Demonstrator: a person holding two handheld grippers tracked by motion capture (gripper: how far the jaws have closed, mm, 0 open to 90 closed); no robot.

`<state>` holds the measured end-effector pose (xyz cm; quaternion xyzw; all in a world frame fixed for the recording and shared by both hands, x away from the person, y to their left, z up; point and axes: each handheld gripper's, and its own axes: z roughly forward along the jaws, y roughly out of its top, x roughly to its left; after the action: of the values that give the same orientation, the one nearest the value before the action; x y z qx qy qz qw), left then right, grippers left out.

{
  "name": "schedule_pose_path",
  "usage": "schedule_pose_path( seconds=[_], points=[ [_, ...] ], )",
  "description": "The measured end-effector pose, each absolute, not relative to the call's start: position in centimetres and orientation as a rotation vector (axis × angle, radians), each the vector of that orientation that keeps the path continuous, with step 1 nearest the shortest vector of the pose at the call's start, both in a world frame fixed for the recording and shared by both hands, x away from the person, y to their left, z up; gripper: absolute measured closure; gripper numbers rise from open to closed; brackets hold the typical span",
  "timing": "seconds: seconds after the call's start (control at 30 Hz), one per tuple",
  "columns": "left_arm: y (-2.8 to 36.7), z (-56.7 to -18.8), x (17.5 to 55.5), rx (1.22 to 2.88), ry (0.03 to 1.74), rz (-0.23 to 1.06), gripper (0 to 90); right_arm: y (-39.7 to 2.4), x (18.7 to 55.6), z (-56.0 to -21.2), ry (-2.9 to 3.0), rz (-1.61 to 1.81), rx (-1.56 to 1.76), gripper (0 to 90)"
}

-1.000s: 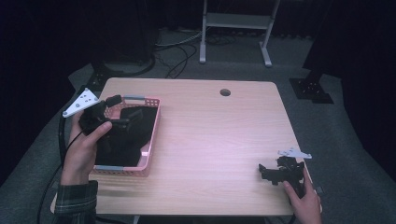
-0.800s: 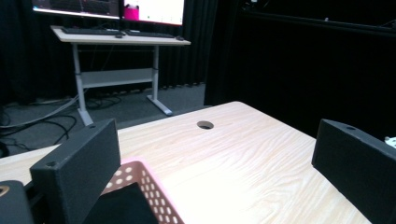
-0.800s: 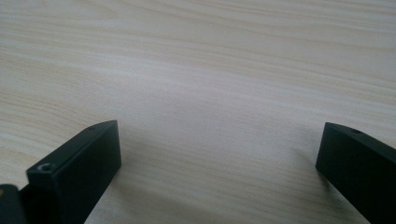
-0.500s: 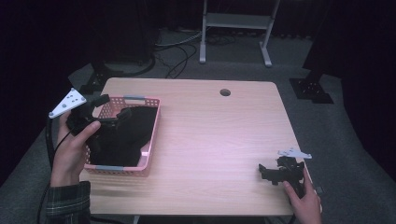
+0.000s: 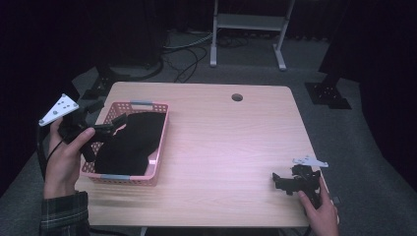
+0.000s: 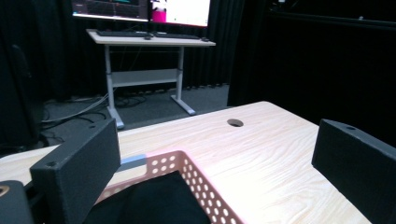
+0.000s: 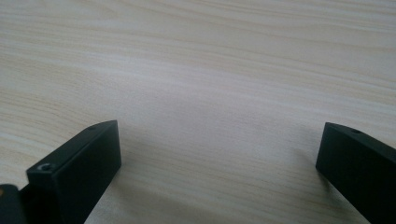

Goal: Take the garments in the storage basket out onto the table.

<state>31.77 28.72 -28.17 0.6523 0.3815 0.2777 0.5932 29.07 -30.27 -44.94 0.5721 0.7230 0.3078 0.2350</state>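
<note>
My left gripper [image 5: 105,129] hovers at the left rim of the pink basket [image 5: 157,158], fingers released above the black cloth [image 5: 130,142] inside. My right gripper [image 5: 285,182] rests on the counter [image 5: 231,142], fingers released, grasping nothing.

Room dim, background near black. Overhead light fell on the bench [image 5: 216,142], its wood bright with a pale pinkish sheen at the middle. Right claw [image 7: 219,177] cast soft shadows on the wood; near jaws slightly soft. High view grainy, dark at edges.
</note>
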Motion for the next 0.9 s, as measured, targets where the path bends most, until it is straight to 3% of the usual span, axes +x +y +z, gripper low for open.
schedule_pose_path(
  seconds=[0.9],
  points=[
    [30.0,-28.4,32.8,1.550,0.960,0.685,0.3,-30.3,29.1,-44.9,1.983,0.845,1.570,0.0]
  ],
)
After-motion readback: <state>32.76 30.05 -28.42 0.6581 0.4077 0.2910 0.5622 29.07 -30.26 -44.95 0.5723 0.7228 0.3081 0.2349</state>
